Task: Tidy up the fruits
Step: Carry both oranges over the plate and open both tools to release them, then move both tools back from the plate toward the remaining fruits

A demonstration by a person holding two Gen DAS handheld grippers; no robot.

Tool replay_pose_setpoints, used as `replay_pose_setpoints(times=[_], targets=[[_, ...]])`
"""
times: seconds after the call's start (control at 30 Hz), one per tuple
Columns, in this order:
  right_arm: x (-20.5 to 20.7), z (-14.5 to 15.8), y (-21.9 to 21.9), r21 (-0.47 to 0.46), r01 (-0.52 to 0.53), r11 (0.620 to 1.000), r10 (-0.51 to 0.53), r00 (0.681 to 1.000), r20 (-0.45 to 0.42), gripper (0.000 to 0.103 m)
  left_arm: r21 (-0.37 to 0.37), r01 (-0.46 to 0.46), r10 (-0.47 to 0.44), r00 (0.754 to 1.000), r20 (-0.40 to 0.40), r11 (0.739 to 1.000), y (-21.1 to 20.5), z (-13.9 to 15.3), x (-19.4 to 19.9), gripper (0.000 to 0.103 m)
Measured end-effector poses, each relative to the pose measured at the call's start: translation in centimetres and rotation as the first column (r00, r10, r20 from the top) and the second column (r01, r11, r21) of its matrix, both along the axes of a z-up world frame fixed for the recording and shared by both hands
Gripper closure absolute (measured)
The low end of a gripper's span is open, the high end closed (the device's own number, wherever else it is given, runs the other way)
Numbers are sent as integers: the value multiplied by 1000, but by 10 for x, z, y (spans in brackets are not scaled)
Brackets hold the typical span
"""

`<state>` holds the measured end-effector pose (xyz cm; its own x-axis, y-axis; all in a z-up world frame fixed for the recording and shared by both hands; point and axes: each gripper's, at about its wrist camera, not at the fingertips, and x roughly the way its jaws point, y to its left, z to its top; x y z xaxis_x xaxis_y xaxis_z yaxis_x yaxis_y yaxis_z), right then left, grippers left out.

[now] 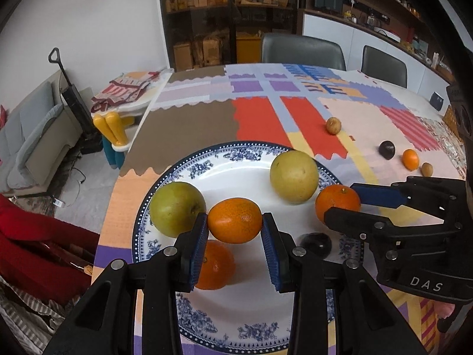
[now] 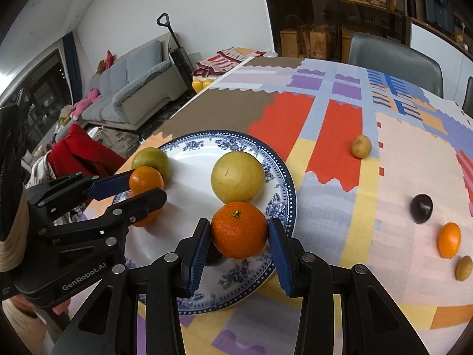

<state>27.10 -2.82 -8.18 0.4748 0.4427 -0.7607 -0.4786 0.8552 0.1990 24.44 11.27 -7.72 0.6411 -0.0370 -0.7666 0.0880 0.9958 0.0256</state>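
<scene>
Step in hand, by my reading: both tangerines being delivered to the round white plate with blue floral rim [image 1: 165, 177], which serves as landmark. Left gripper [image 1: 235, 230]: jaws closed narrow on a glossy orange tangerine [image 1: 235, 220], held over the plate's left half, just beside the green-yellow pear [image 1: 176, 208] at the plate's left edge; a second orange tangerine [image 1: 215, 266] lies on the plate beneath it. Plate centre-back: a larger pale yellow pear [image 1: 294, 176]; plate front: a dark purple plum [image 1: 314, 244], partly hidden. Right gripper [image 2: 239, 239]: jaws closed narrow on a stem-up orange tangerine [image 2: 239, 230] over the plate's right rim; whether it touches the plate I cannot tell. Next move, judged: lower each fruit into a bare patch, then widen the jaws without nudging the pears. Right of the plate, loose on the desk's patchwork cloth [image 2: 334, 136]: a small tan fruit [image 2: 361, 146], a dark plum [image 2: 421, 208], a small orange [image 2: 449, 239], another tan fruit [image 2: 463, 267]. Room: grey sofa, upright vacuum, shelving, grey chairs.
</scene>
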Motion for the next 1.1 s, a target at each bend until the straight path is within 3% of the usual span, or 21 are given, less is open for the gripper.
replay_pose_setpoints(times=[0.07,0.17,0.3,0.47,0.53,1.1], targets=[[3,-2,0,-6,7,1000,-7,1000,-5,61,-17,-7,7,1000,-14,1000,3,-1,1,66],[6,-5,-1,-12,27,1000,-27,999,-24,61,-20,-32,32,999,-6,999,6,1,-1,51],[3,-1,-4,-3,43,999,-43,999,-10,50,-4,-44,44,999,22,999,6,10,-10,50],[-9,12,-11,2,53,999,-53,998,28,50,-1,-53,53,997,64,999,1,26,-24,45],[-15,19,-15,4,63,998,-63,997,45,44,-7,-53,54,996,76,999,-2,31,-29,44],[-66,68,-79,17,183,983,-183,967,176,39,-34,21,-15,983,181,999,-56,73,-75,37]])
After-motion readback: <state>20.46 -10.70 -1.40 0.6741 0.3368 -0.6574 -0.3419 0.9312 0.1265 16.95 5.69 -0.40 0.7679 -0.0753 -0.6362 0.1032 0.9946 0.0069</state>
